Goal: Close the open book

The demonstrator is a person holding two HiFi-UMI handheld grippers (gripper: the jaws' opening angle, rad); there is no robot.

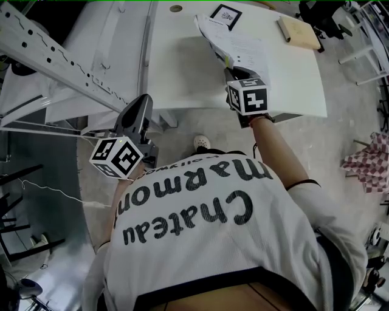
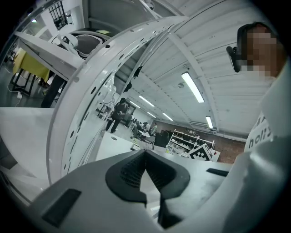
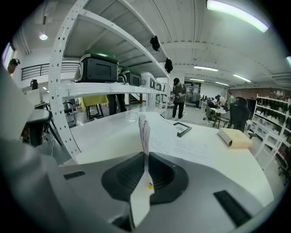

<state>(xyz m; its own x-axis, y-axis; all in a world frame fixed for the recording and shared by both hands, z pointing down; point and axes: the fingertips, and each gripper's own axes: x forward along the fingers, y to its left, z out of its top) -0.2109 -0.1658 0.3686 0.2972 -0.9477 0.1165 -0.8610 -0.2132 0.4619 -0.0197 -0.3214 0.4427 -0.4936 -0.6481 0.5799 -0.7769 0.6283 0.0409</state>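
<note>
The open book (image 1: 246, 47) lies on the white table (image 1: 182, 73), its right-hand printed page flat (image 3: 195, 145). My right gripper (image 1: 228, 65) reaches over the table's near edge and is shut on the book's left side. That cover and sheaf of pages (image 3: 144, 136) stand upright between the pads of the right gripper (image 3: 146, 169). My left gripper (image 1: 140, 104) hangs off the table beside the person's body and points at the shelving. The left gripper (image 2: 145, 157) has its pads together at the tips with nothing between them.
A tan closed book (image 1: 298, 31) lies at the table's far right, and a black-framed marker tile (image 1: 225, 15) sits beyond the open book. A white metal shelving rack (image 1: 55, 58) stands to the left. Checkered cloth (image 1: 371, 161) lies on the floor at right.
</note>
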